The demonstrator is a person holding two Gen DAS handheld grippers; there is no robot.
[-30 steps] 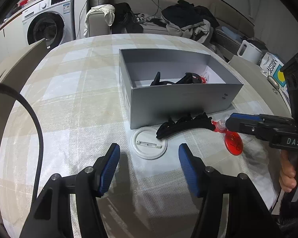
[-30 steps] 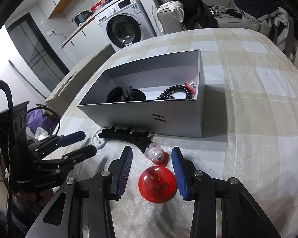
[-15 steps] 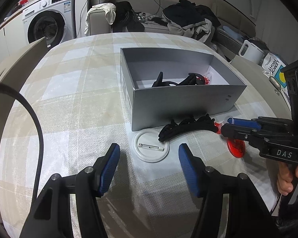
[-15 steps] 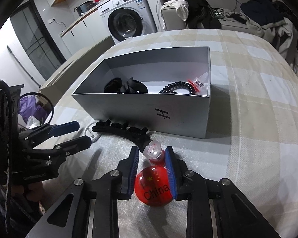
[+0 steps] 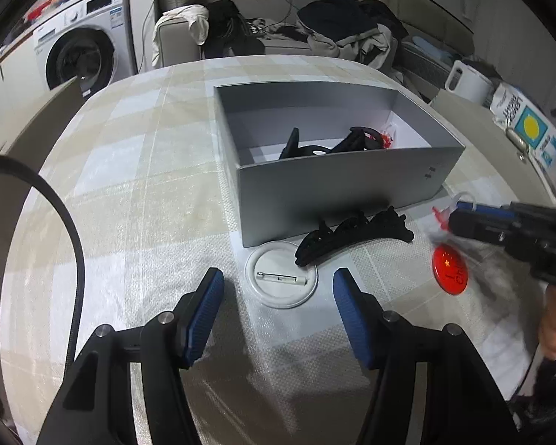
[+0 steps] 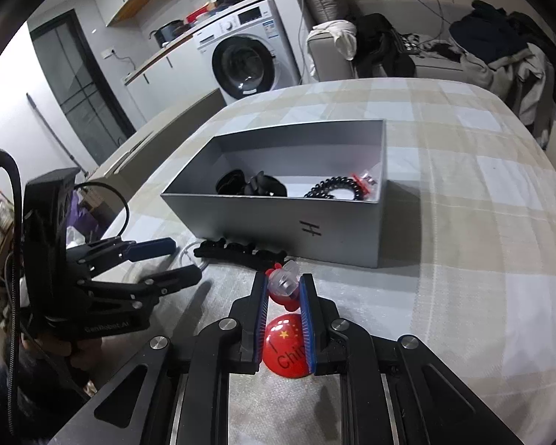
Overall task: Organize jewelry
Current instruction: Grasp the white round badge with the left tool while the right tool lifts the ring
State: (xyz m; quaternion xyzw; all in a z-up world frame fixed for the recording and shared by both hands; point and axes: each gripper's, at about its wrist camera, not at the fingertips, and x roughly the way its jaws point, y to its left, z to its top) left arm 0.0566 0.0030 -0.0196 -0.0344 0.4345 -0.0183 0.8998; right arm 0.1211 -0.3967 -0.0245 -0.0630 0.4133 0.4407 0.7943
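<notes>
Left tool [image 5: 278,309]: matte black angular frame, 2 fingers faced with ribbed blue pads [image 5: 201,317], round silver screws on linkage, thick black cable arcing at side. White lettering "GenRobot.AI" on body in right wrist view.

Right tool [image 6: 283,293]: same black frame, blue ribbed pads [image 6: 307,319], silver screws. White letters "DA" visible on side. Bare skin of hand [image 5: 554,328] on grip.

A beige-and-white checked cloth [image 5: 137,170] covers the counter; a plain grey box [image 5: 337,189] with a pale interior holds black hair pieces [image 6: 255,187] and a black coiled band [image 6: 333,189]; a black claw clip [image 5: 352,235]; a white round badge back [image 5: 281,278]; a glossy red badge [image 6: 287,352] with yellow stars; blue-padded black jaws.
</notes>
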